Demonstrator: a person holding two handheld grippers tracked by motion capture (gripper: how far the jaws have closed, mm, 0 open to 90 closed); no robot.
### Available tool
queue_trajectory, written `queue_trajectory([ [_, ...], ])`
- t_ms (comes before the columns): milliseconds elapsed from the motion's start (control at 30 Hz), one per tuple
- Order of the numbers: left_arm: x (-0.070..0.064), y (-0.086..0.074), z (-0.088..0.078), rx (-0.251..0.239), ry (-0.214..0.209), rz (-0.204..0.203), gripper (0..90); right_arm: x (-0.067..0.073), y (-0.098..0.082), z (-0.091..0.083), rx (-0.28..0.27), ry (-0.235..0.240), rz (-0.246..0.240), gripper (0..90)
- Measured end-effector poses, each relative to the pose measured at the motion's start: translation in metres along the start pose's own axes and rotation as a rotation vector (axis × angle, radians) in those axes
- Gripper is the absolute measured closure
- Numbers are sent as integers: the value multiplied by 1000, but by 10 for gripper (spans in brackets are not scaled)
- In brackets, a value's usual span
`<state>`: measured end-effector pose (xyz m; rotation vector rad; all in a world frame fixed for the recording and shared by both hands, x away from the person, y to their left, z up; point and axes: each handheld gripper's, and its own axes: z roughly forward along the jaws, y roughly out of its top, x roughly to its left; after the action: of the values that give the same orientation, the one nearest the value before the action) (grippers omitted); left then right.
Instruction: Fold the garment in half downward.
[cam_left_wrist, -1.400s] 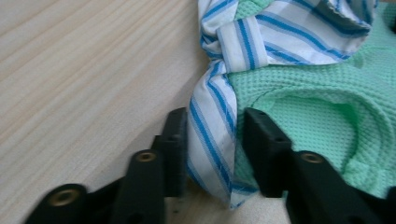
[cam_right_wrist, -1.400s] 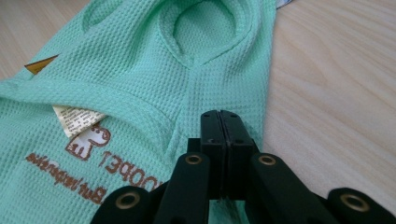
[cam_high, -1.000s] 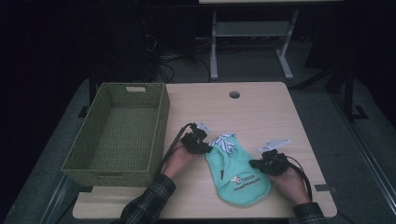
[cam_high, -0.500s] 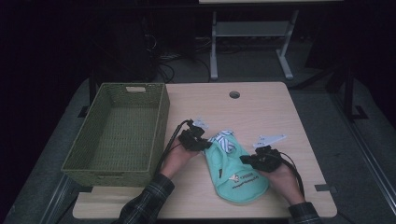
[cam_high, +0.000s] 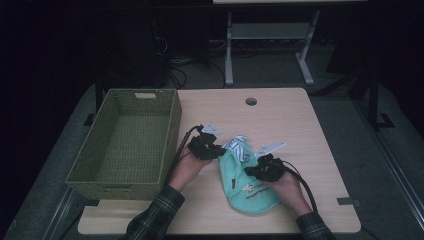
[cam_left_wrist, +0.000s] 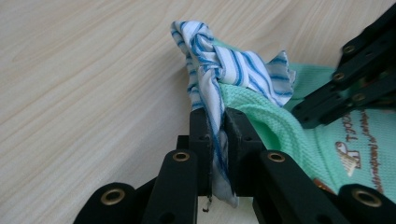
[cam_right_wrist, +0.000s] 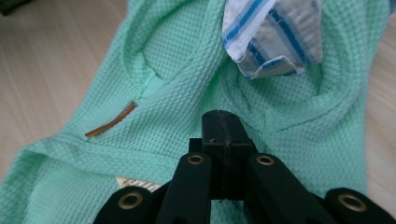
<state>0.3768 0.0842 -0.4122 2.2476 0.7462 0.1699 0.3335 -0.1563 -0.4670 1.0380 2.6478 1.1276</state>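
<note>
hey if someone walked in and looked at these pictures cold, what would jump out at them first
Probably the mint-green garment lying crumpled on the near half of the wooden table, with a blue-and-white striped collar at its far end. The left gripper is pinched shut on that striped cloth, while the right gripper rests closed against the green waffle fabric. To the left stands a green woven basket, nothing inside it.

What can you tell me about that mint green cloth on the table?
The green cloth is a waffle-knit fabric piece, mint coloured, with a printed logo and a small label. It lies crumpled on the wooden table, near the front edge. A blue and white striped cloth sits bunched at its far end, pinched by the left claw. The right claw is shut, its tips against the green weave.
</note>
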Motion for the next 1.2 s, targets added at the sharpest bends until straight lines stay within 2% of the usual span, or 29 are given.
queue_trajectory([
  [233, -3, 5, -11, -47, -8, 15, 813, 0, 7, 8, 0, -14, -16, 897],
  [433, -5, 10, -26, -101, -27, 3, 816, -2, 18, 18, -6, -27, -16, 899],
  [567, -8, 12, -30, -112, -25, 4, 816, -5, 25, 25, -22, -33, -12, 898],
  [633, -7, 12, -31, -105, -14, 20, 816, -6, 28, 25, -10, -50, -23, 898],
  [800, -3, 10, -33, -113, 18, 0, 816, -10, 27, 5, -47, -52, -14, 897],
  [1000, 3, 8, -37, -115, 111, -29, 817, -10, 10, -24, -65, -52, -4, 897],
  [1067, 3, 8, -38, -119, 125, -39, 817, -9, 2, -29, -59, -52, 4, 896],
  [1200, 3, 7, -38, -124, 112, -36, 816, -5, -12, -36, -31, -49, 5, 896],
])
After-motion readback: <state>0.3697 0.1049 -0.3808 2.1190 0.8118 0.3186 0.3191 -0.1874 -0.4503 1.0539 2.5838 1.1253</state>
